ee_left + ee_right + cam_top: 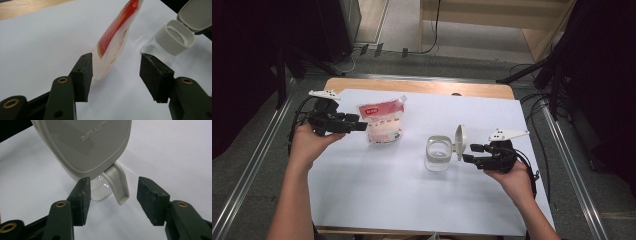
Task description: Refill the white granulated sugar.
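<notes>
Standing upright at bench (412, 200) centre, the jar (438, 154) has its lid (459, 142) flipped open; the pouch (380, 122) lies left, unpoured. Left fingers (85, 75) are released around its edge; right fingers (82, 200), also released, flank the lid tab.

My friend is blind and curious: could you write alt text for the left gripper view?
A red-and-white pouch stands on a white table, its lower edge beside one pad of the open left claw, whose two black jaws rise from below. Behind, at right, is a clear jar with its grey lid flipped open.
</notes>
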A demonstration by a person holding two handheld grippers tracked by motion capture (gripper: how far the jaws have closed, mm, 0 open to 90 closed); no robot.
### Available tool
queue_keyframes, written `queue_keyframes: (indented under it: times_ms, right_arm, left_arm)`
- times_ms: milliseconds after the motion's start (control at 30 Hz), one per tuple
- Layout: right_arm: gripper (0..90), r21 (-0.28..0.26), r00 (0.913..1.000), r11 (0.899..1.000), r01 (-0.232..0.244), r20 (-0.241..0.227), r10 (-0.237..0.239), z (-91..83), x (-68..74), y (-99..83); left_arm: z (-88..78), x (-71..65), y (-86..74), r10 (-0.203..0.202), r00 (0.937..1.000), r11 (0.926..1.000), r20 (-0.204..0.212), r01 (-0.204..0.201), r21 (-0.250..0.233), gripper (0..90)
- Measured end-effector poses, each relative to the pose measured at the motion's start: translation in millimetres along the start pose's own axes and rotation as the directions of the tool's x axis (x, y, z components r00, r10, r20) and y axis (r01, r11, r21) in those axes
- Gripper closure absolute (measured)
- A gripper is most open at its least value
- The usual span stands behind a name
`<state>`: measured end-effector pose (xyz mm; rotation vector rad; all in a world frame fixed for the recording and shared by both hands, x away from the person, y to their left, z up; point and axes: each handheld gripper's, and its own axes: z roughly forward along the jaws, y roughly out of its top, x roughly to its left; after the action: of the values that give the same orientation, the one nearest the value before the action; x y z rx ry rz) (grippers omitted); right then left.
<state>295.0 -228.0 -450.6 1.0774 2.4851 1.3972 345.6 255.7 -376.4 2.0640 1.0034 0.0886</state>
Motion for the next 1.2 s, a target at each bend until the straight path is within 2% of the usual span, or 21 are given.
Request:
queue_keyframes:
  times_ms: [133, 200, 233, 400, 567, 600, 767, 933, 1000, 1033, 1133, 1200]
  right_arm:
    - [45.4, -0.001, 1.0000, 1.000, -0.001, -0.001, 0.001, -0.9, 0.8, -2.7]
    - [45.4, 0.002, 1.0000, 1.000, -0.005, 0.002, 0.005, -1.5, 1.3, -4.0]
    - [45.4, 0.002, 1.0000, 1.000, -0.004, 0.002, 0.004, -1.6, 1.4, -4.5]
    - [45.4, -0.001, 0.9999, 1.000, -0.011, 0.005, 0.011, -3.3, 3.1, -6.5]
    - [45.4, -0.002, 1.0000, 1.000, -0.006, 0.006, 0.006, -2.6, 4.0, -8.0]
    - [45.4, 0.004, 0.9999, 1.000, -0.010, 0.003, 0.010, -2.1, 5.3, -8.2]
    - [45.4, 0.007, 1.0000, 1.000, -0.005, 0.000, 0.005, -0.5, 7.4, -8.3]
    - [45.4, 0.010, 1.0000, 1.000, 0.003, -0.006, -0.003, 1.1, 9.0, -8.2]
    - [45.6, 0.009, 1.0000, 1.000, 0.004, -0.008, -0.004, 1.3, 9.1, -8.2]
    - [45.6, 0.008, 1.0000, 1.000, 0.002, -0.008, -0.002, 1.3, 9.1, -8.1]
    - [46.2, 0.006, 1.0000, 1.000, 0.003, -0.006, -0.003, 1.0, 9.0, -8.2]
    - [46.9, 0.006, 1.0000, 1.000, 0.002, -0.007, -0.002, 0.7, 9.0, -8.2]
  left_arm:
    - [10.5, 1.9, 5.6, 0.001, 1.0000, 1.0000, 0.004, -0.001, 0.009, 46.4]
    - [16.0, 1.3, 8.2, -0.006, 0.9998, 1.0000, 0.021, 0.007, -0.005, 47.6]
    - [18.3, 1.4, 9.6, 0.005, 0.9996, 0.9999, 0.028, -0.004, -0.010, 47.9]
    - [26.4, 4.6, 13.9, 0.008, 0.9997, 0.9999, 0.022, -0.007, -0.015, 53.0]
    - [32.7, 6.5, 15.7, -0.007, 0.9995, 0.9998, 0.031, 0.008, -0.019, 57.4]
    - [35.6, 6.4, 17.0, -0.003, 0.9999, 1.0000, 0.016, 0.003, -0.006, 57.9]
    - [41.2, 4.2, 19.0, 0.027, 0.9995, 0.9996, 0.014, -0.027, 0.002, 60.8]
    - [42.3, 2.8, 19.9, 0.028, 0.9991, 0.9995, 0.033, -0.028, 0.012, 70.4]
    - [42.3, 2.8, 20.0, 0.009, 0.9988, 0.9998, 0.047, -0.010, 0.016, 73.9]
    - [41.9, 2.7, 20.2, 0.001, 0.9988, 0.9998, 0.049, -0.002, 0.019, 79.2]
    - [41.4, 1.6, 20.5, 0.007, 0.9984, 0.9998, 0.056, -0.008, 0.020, 86.1]
    - [41.2, 1.8, 20.8, -0.012, 0.9983, 0.9996, 0.056, 0.010, 0.028, 89.7]
